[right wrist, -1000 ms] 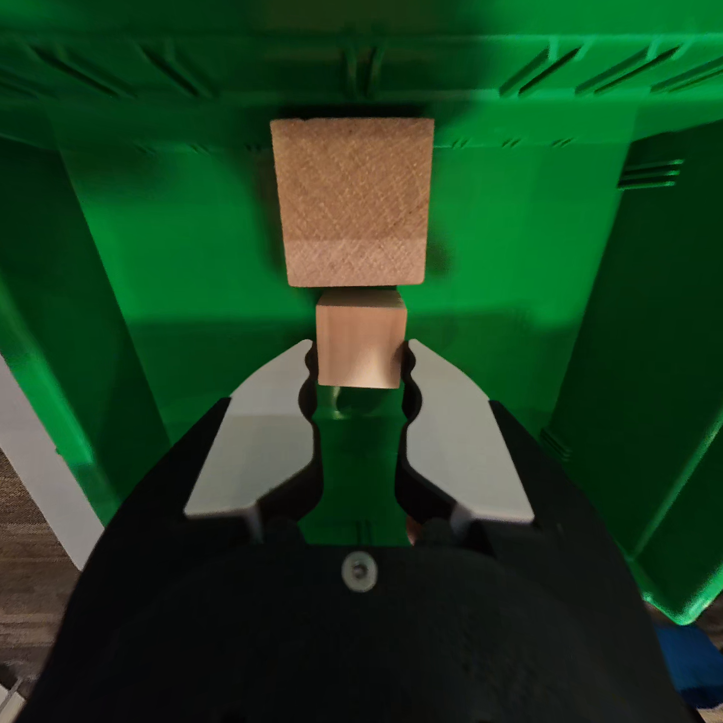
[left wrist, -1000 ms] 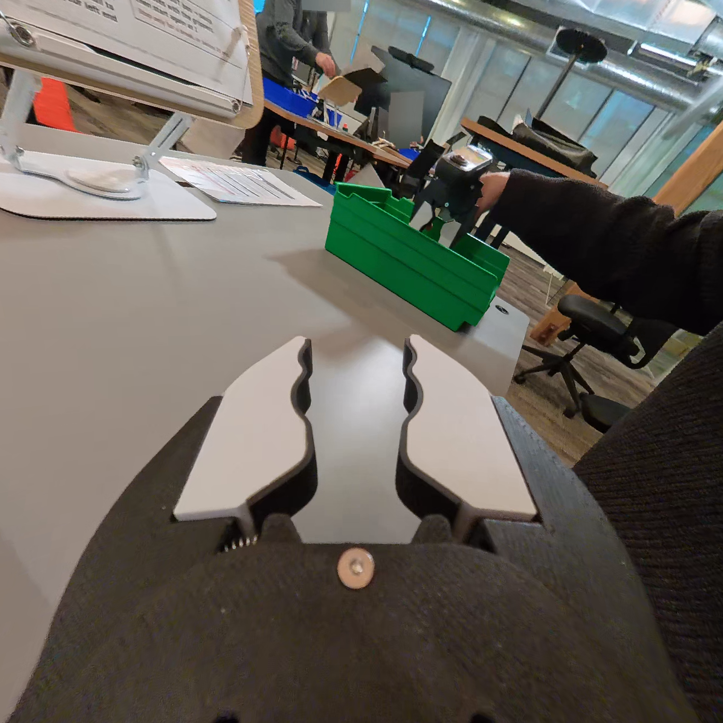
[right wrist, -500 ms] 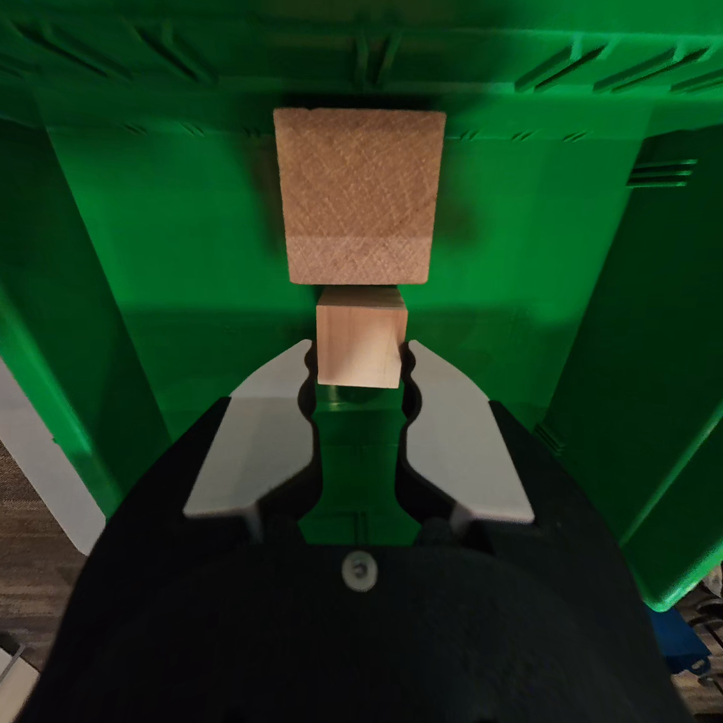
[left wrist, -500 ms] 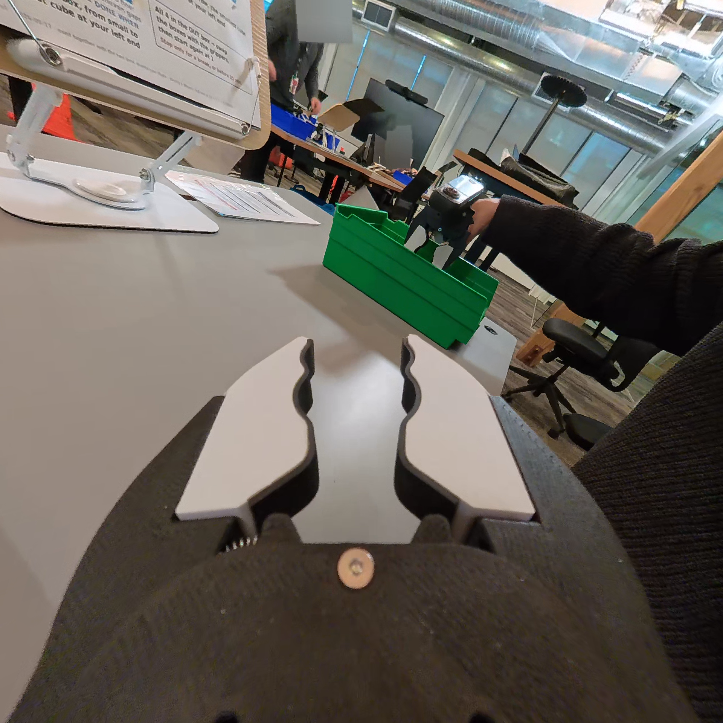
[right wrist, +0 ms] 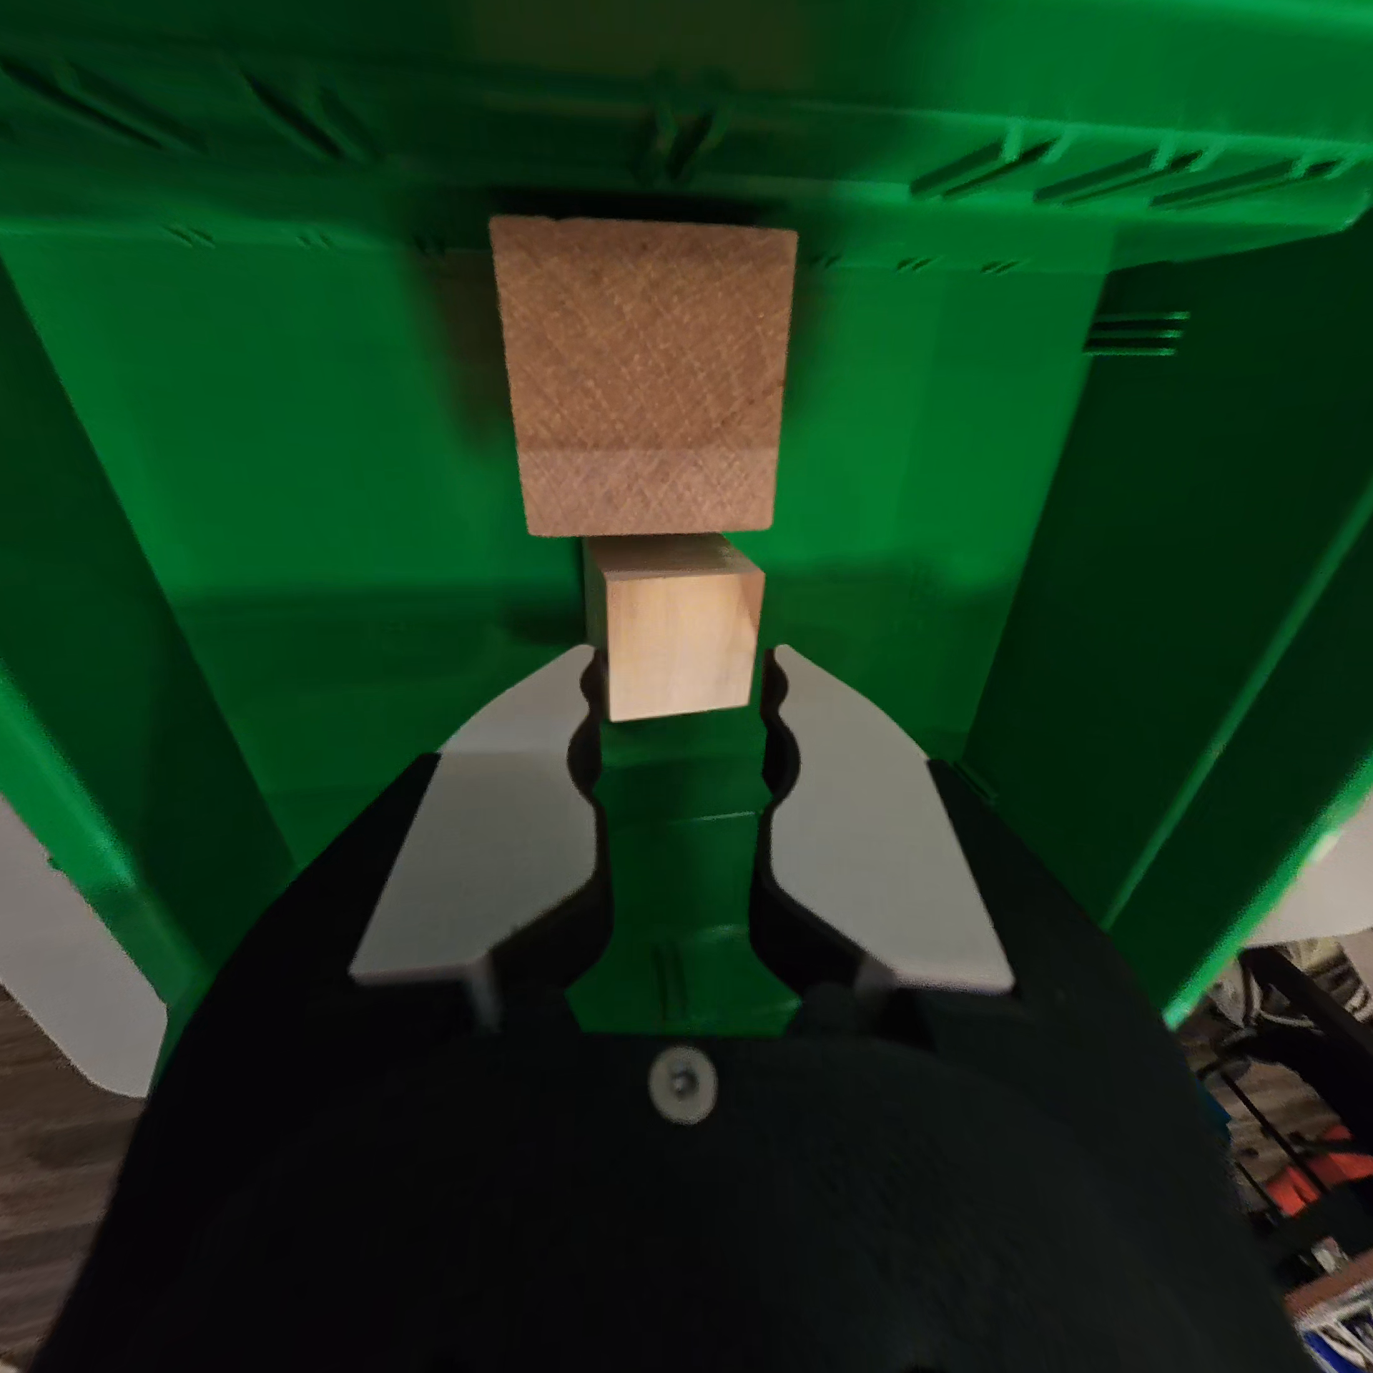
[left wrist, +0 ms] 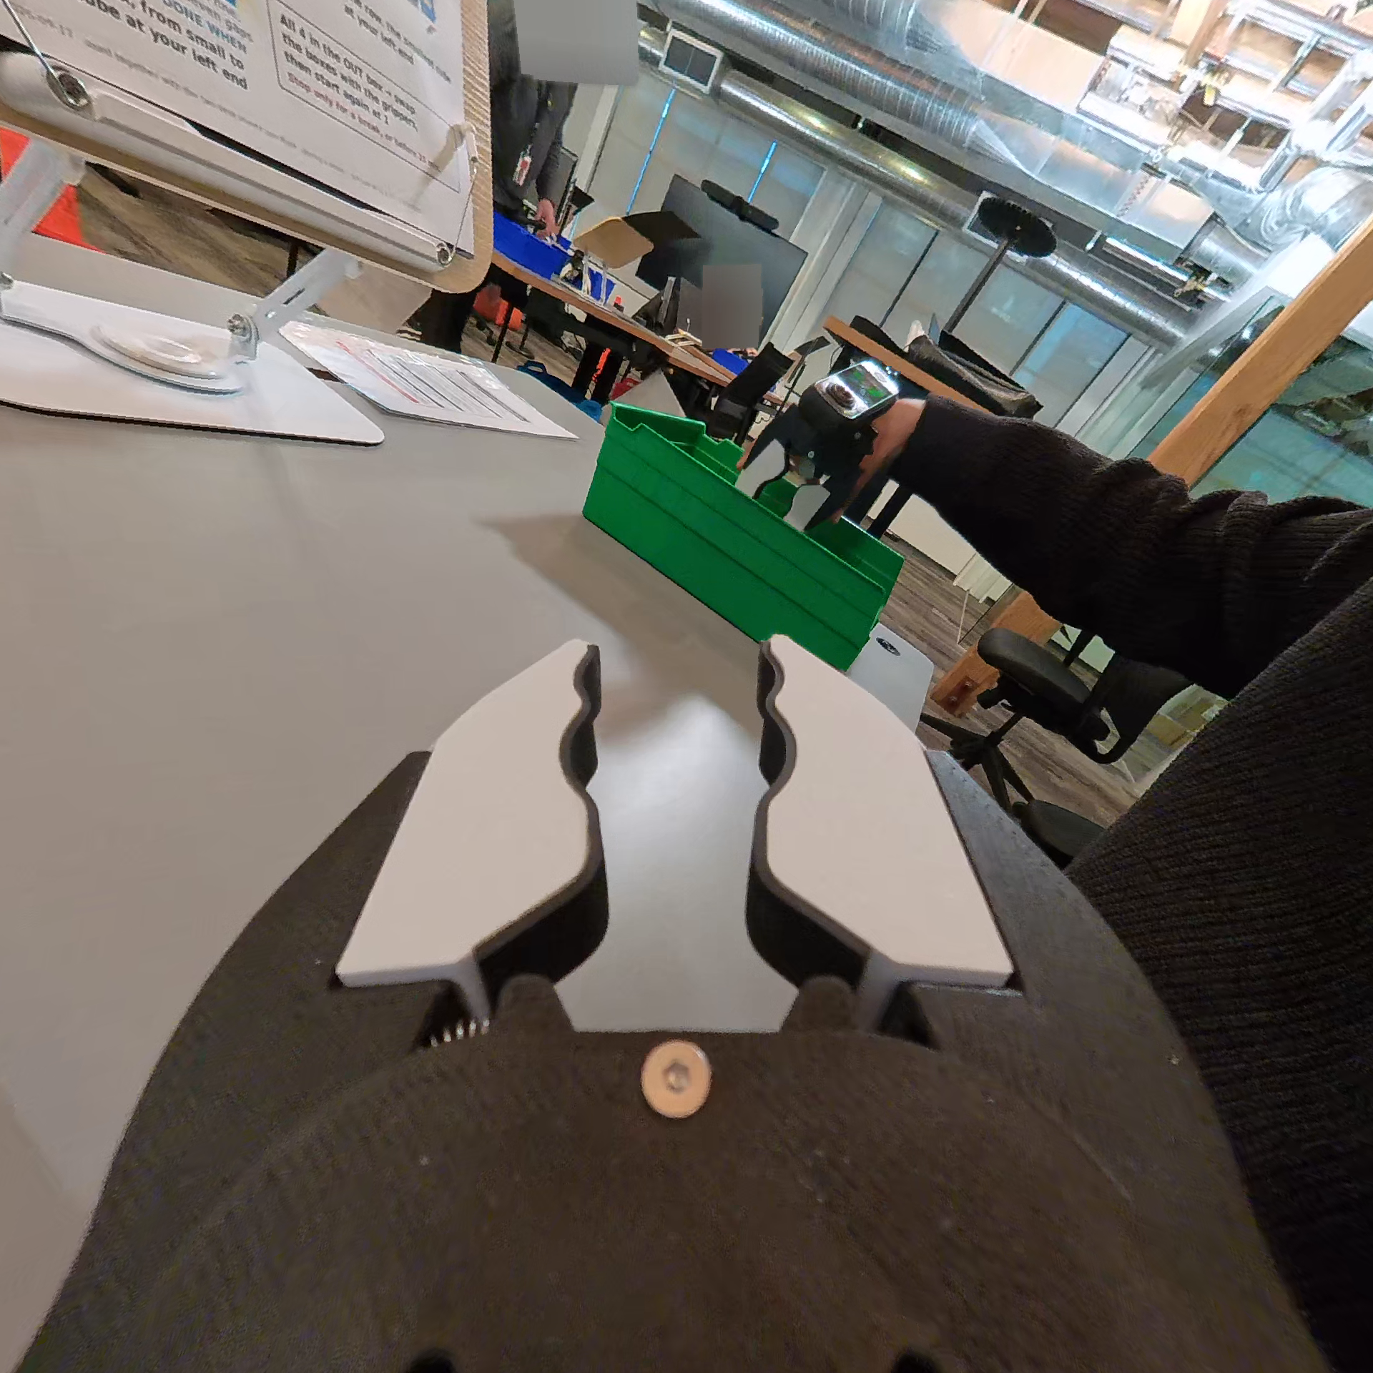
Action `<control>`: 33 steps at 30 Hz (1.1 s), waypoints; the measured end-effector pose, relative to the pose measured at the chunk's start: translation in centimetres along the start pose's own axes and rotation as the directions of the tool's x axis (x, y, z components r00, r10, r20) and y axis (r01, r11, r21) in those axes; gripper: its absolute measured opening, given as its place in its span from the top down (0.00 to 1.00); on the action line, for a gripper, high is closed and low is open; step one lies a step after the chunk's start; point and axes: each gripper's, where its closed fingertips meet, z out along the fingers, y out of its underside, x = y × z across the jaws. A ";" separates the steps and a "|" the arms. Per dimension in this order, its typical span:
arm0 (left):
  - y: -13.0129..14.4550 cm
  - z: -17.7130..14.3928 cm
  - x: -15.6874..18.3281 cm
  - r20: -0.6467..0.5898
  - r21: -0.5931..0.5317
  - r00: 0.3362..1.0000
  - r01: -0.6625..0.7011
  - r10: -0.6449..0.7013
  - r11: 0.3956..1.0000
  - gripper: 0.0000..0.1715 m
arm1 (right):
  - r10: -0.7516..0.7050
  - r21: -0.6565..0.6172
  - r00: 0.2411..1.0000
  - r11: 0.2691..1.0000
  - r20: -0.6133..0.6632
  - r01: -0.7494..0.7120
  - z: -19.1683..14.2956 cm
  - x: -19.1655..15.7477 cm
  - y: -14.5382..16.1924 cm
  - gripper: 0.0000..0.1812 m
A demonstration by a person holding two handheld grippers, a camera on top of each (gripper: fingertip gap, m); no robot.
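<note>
My right gripper points down into a green bin. A small pale wooden cube lies on the bin floor between the fingertips, with thin gaps on both sides. The jaws stand open. A larger brown wooden cube sits just beyond it, touching it and against the far wall. My left gripper is open and empty, low over the grey table. The left wrist view shows the green bin at the table's far right corner with the right gripper inside it, held by a dark-sleeved arm.
A white stand with a printed board is at the table's far left, and a printed sheet lies beside it. The table edge is just past the bin, with office chairs and desks beyond. A person stands in the background.
The small cube was snug between my right fingertips. It now sits loose and slightly turned, with the gripper drawn back a little. My left gripper has tilted upward slightly.
</note>
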 end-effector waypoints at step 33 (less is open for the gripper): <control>-6.8 -23.0 -23.7 0.065 -0.985 0.618 -0.087 0.784 0.151 0.55 | 0.238 0.858 0.827 -0.076 0.509 -0.507 -16.1 -14.9 -32.7 0.54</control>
